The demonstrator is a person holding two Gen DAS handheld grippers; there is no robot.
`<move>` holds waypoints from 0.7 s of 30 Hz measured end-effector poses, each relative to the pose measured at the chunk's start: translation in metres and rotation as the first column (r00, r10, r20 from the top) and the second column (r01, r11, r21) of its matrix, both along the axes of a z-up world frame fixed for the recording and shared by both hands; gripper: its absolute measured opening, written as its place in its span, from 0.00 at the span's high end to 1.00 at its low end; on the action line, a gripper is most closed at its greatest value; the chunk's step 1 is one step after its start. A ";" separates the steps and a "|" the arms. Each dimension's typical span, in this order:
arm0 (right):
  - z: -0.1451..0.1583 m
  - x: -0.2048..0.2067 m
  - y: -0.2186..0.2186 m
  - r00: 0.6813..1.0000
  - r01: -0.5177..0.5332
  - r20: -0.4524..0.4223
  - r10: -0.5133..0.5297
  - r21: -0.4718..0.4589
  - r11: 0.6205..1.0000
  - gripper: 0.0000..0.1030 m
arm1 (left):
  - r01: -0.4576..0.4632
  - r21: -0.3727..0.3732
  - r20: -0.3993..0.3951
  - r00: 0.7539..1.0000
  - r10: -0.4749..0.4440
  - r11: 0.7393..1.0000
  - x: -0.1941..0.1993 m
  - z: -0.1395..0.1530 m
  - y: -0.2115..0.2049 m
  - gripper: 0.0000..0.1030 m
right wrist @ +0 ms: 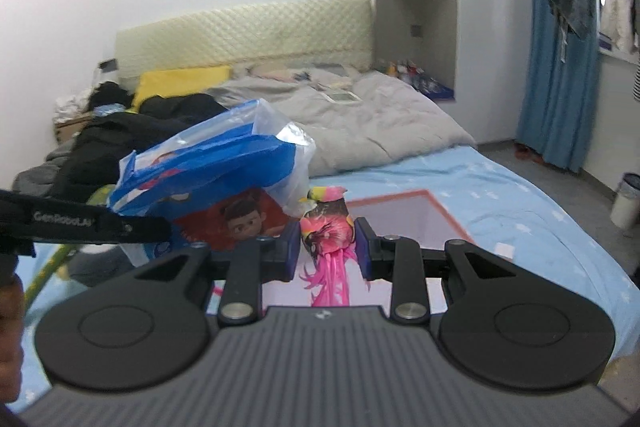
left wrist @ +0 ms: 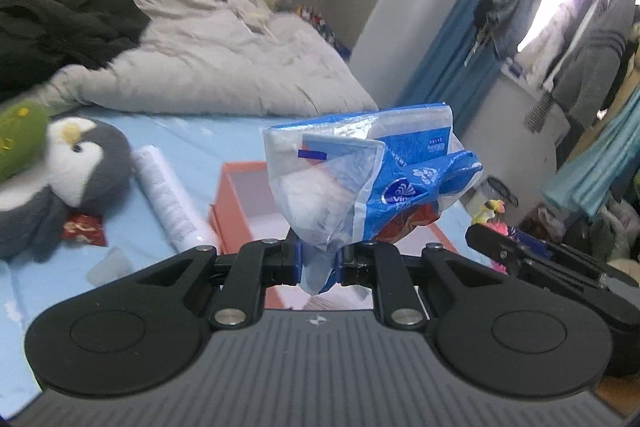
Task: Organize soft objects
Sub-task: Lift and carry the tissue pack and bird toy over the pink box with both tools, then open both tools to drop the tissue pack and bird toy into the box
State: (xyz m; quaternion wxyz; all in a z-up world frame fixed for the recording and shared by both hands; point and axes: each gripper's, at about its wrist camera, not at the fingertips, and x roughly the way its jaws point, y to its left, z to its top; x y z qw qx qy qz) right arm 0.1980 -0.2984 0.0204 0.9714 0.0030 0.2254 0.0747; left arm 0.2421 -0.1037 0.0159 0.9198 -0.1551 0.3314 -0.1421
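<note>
My left gripper [left wrist: 318, 261] is shut on a blue-and-white tissue pack [left wrist: 372, 175] and holds it up above an orange open box [left wrist: 240, 203] on the bed. The pack also shows at the left of the right wrist view [right wrist: 216, 163]. My right gripper [right wrist: 327, 251] is shut on a pink toy bird [right wrist: 328, 227] with a yellow beak, held over the same box [right wrist: 452, 219]. The bird also shows in the left wrist view [left wrist: 492, 211], right of the pack. The right gripper's body [left wrist: 540, 259] reaches in from the right there.
A grey penguin plush [left wrist: 68, 171], a green plush [left wrist: 20, 135], a white tube [left wrist: 172, 199] and a red wrapper [left wrist: 84, 229] lie on the light-blue sheet. A grey duvet [left wrist: 224, 67] and black clothes [left wrist: 68, 23] lie behind. A white bin [right wrist: 628, 203] stands on the floor.
</note>
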 end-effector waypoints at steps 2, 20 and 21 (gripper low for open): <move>-0.004 0.009 -0.013 0.999 0.029 -0.028 -0.029 0.002 1.000 0.69 | 0.018 0.003 -0.031 0.999 -0.018 1.000 0.015 -0.007 -0.011 0.83; -0.084 0.049 -0.083 0.938 0.183 -0.299 -0.174 0.001 0.983 0.68 | 0.153 0.082 -0.282 0.951 -0.124 0.985 0.097 -0.091 -0.089 0.83; -0.087 0.050 -0.084 0.935 0.185 -0.308 -0.176 -0.001 0.983 0.68 | 0.157 0.079 -0.292 0.948 -0.127 0.985 0.099 -0.094 -0.090 0.83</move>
